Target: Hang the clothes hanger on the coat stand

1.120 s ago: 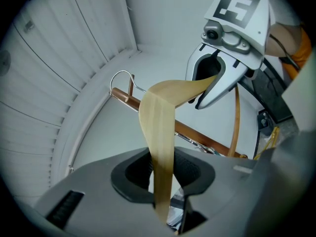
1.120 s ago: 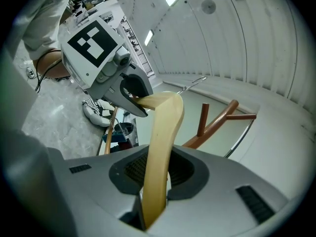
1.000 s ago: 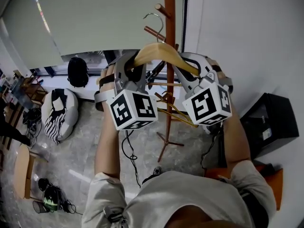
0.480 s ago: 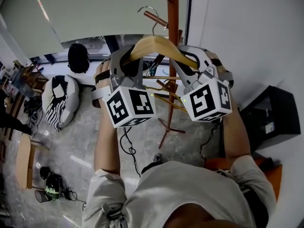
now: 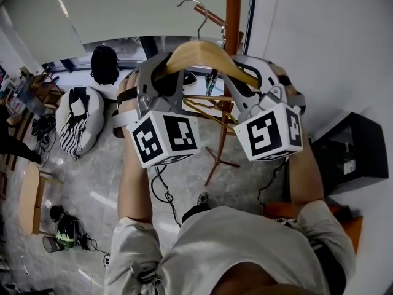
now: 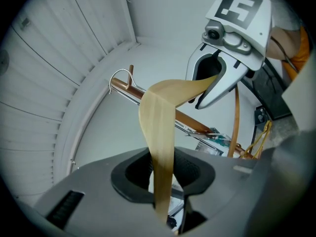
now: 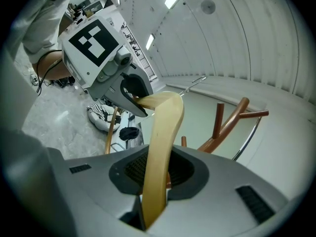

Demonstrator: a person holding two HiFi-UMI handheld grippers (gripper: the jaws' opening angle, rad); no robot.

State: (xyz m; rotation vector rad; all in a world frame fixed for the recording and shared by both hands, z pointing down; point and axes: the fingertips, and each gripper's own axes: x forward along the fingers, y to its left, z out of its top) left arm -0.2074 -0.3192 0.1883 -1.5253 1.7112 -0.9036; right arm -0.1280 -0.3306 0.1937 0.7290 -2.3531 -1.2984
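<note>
**Hanger up at the coat stand, hook close to a peg**

The hanger (image 5: 202, 51) is in the air in front of me, carried between both claws and well above the floor. My left claw (image 5: 161, 72) is closed on the left arm of the wood. My right claw (image 5: 238, 85) is closed on the right arm. In each claw's own view the wooden arm runs straight up out of the narrow gap between the jaws, so neither claw is wide open and both have a firm hold.

I judge this to be the approach step, bringing the hook (image 5: 191, 10) to the coat stand (image 5: 232, 35). The hook sits just beside an upper peg (image 5: 212, 16) that slopes up from the pole. I cannot tell whether the wire already touches it or has passed over its tip.

The hanger's long axis runs across me, from one claw to the other, with the arch upward. The hook rises from the middle and points up and away from me, towards the stand.

The next move, as I see it, calls for lifting the hook over the peg's tip, lowering it until the wire bears the weight, and only then easing both claws apart.
</note>
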